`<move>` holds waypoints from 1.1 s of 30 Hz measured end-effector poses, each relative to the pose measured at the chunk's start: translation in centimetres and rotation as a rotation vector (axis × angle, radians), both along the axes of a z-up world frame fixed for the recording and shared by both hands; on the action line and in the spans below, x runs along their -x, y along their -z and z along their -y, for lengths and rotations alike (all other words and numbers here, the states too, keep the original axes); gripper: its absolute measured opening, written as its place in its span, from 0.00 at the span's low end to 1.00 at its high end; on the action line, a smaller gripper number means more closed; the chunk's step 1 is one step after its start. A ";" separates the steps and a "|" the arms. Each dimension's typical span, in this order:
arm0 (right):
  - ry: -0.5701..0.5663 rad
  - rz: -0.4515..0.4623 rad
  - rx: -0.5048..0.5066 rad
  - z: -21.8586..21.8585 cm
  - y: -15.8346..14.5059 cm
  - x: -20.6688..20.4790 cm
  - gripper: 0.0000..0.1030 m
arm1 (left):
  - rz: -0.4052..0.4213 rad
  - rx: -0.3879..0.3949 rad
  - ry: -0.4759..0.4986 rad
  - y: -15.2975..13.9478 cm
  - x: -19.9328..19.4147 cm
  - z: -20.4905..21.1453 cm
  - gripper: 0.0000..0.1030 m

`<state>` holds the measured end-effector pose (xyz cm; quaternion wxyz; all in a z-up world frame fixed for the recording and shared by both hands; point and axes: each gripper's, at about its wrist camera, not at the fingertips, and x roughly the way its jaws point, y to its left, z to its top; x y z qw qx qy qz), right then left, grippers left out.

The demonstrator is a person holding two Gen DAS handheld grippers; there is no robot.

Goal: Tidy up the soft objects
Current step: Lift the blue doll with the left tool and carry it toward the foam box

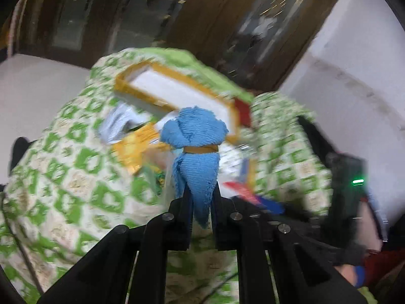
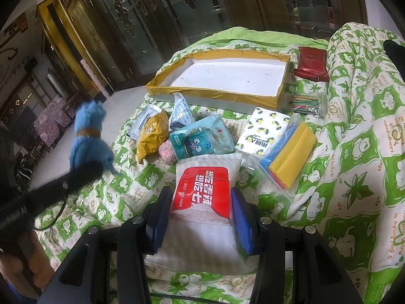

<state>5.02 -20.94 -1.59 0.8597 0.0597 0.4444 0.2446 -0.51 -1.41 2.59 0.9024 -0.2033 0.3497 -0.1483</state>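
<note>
Our right tongs straddle the wet wipe pack on the green quilt, jaws apart around it. Our left tongs pinch the blue cloth bundle aloft, before the yellow-rimmed tray.

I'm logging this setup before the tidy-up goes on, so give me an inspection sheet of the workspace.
Surface: green-patterned quilt, rumpled.
Job's things: blue cloth tied with a tan band; wet wipe pack; teal tissue pack; empty yellow-edged tray.
Clutter: yellow pouch, red packet, stick bag, bagged yellow and blue sheets.
Grippers: left gripper shut on the cloth, lifted; right gripper straddles the wipe pack, contact unclear.
Cables: thin dark cable on the quilt.
Surroundings: dark wooden glass-door cabinets.
</note>
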 end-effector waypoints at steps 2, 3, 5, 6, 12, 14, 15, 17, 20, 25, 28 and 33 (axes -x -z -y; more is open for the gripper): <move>0.002 -0.010 0.000 0.0 0.2 -0.1 0.49 | 0.030 -0.032 0.017 -0.6 0.0 0.2 0.11; 0.002 -0.013 -0.001 0.0 0.2 -0.1 0.49 | 0.025 -0.126 -0.006 -0.6 -0.1 0.8 0.11; 0.002 -0.013 -0.003 0.0 0.2 -0.1 0.49 | 0.025 -0.229 0.004 -0.3 -0.1 1.8 0.11; 0.002 -0.009 -0.004 0.0 0.1 -0.1 0.49 | 0.026 -0.215 0.015 -0.2 0.0 2.0 0.11; 0.006 -0.012 -0.007 0.1 0.1 -0.2 0.49 | 0.004 -0.214 0.020 0.4 -0.4 2.2 0.11; 0.008 -0.013 -0.008 0.1 0.1 -0.2 0.49 | 0.003 -0.226 0.024 0.5 -0.4 2.4 0.11; 0.007 -0.013 -0.008 0.1 0.1 -0.2 0.49 | 0.002 -0.228 0.026 0.4 -0.3 2.4 0.11; 0.008 -0.012 -0.011 0.2 0.1 -0.2 0.49 | -0.021 -0.068 0.070 0.7 -0.6 1.6 0.11; 0.010 -0.011 -0.013 0.2 0.1 -0.3 0.49 | -0.056 -0.037 0.012 1.6 -1.3 0.2 0.11; 0.013 -0.012 -0.020 0.4 0.1 -0.4 0.49 | -0.042 0.071 0.078 1.8 -1.3 0.3 0.11; 0.015 -0.005 -0.022 0.5 -0.1 -0.3 0.49 | -0.031 0.037 0.075 1.2 -1.5 0.3 0.11; 0.034 0.004 -0.039 0.9 -0.7 -0.6 0.49 | 0.004 -0.080 0.089 0.2 -1.8 1.8 0.11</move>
